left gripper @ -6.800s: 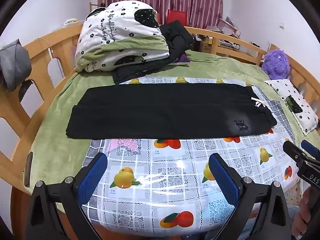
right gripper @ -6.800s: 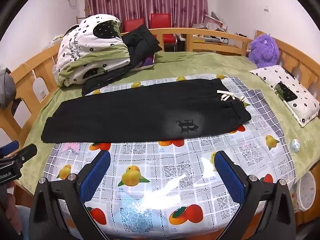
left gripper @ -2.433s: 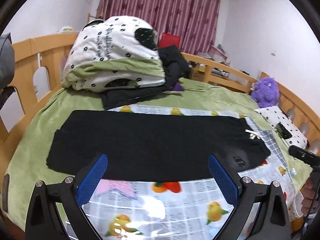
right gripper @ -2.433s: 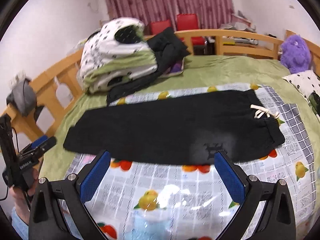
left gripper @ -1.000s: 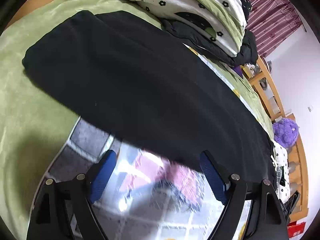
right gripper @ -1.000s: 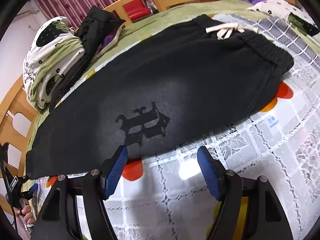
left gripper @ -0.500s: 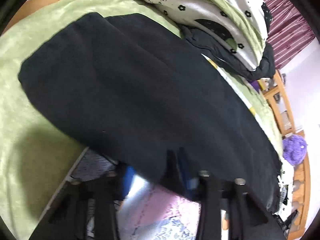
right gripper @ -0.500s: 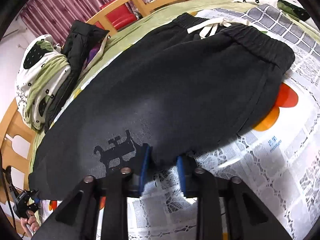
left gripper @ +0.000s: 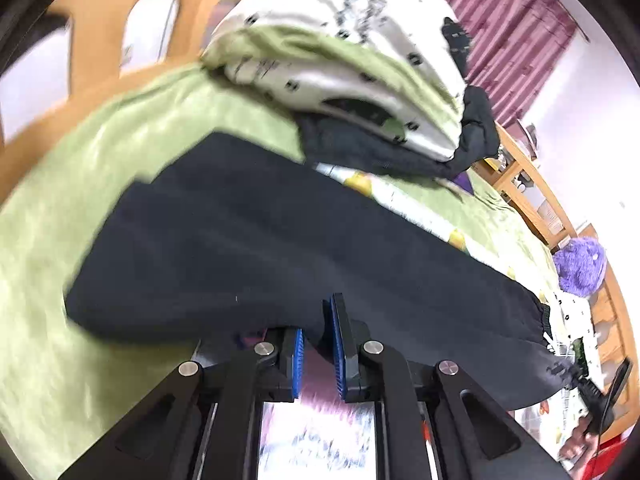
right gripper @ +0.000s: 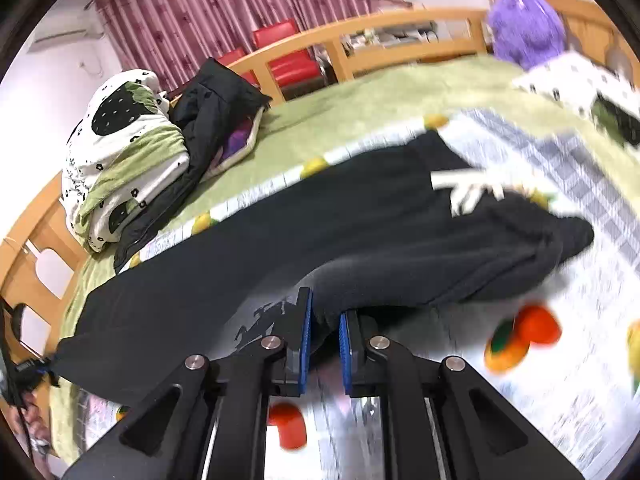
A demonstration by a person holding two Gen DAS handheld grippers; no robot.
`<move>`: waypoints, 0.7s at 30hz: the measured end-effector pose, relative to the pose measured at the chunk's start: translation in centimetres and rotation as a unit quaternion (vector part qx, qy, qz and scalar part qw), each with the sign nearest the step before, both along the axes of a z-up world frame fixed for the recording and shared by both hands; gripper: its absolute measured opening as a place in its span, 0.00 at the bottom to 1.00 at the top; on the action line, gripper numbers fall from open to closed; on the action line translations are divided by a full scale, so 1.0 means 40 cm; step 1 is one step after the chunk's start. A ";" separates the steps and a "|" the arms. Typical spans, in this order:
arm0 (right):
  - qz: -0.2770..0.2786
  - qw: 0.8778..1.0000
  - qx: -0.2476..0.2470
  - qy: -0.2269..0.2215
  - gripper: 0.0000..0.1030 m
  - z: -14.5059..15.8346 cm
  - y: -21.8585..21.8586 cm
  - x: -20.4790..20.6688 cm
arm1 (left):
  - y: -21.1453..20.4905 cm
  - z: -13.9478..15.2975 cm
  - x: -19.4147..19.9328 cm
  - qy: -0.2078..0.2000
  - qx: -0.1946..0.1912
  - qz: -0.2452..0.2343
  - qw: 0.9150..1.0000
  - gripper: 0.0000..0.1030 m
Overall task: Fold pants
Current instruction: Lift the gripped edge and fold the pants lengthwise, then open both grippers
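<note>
Black pants (left gripper: pixel 280 240) lie lengthwise across the bed, folded leg on leg, with the cuffs at the left and the waistband with a white drawstring (right gripper: pixel 468 192) at the right. My left gripper (left gripper: pixel 318 320) is shut on the near edge of the pants toward the cuff end and lifts it. My right gripper (right gripper: pixel 324 316) is shut on the near edge of the pants (right gripper: pixel 360 232) beside a printed logo (right gripper: pixel 264 316), toward the waist end, and that edge is raised off the fruit-print cloth (right gripper: pixel 560 360).
A folded white and green quilt (left gripper: pixel 340 60) and a dark jacket (right gripper: pixel 216 100) are stacked at the back left. A purple plush toy (right gripper: pixel 524 28) and a small pillow (right gripper: pixel 580 84) sit at the right. Wooden bed rails (right gripper: pixel 360 36) ring the green blanket (left gripper: pixel 60 260).
Both grippers have closed on the near edge of the pants and raised it off the cloth. Both views have tilted up and blurred with motion.
</note>
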State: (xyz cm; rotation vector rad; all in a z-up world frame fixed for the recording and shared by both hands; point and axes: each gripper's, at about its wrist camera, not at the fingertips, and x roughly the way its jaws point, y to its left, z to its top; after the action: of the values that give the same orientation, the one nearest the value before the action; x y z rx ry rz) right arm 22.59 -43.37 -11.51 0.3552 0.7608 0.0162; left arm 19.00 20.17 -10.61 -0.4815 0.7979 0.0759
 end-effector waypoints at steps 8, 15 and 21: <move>0.012 0.999 -0.039 -0.021 0.11 0.045 0.035 0.172 | -0.029 0.056 0.172 -0.029 0.050 0.004 0.998 0.12; 0.000 0.998 -0.055 -0.023 0.11 -0.004 0.059 0.377 | -0.038 0.004 0.374 -0.016 0.066 0.028 0.997 0.12; 0.000 0.997 -0.072 0.027 0.26 -0.108 0.100 0.515 | -0.079 -0.058 0.476 0.046 0.098 0.026 0.994 0.19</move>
State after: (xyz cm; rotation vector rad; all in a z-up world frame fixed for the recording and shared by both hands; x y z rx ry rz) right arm 43.18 -39.37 -15.84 0.2179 0.8102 -0.0477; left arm 38.06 17.00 -12.95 -0.3141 0.8586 0.2238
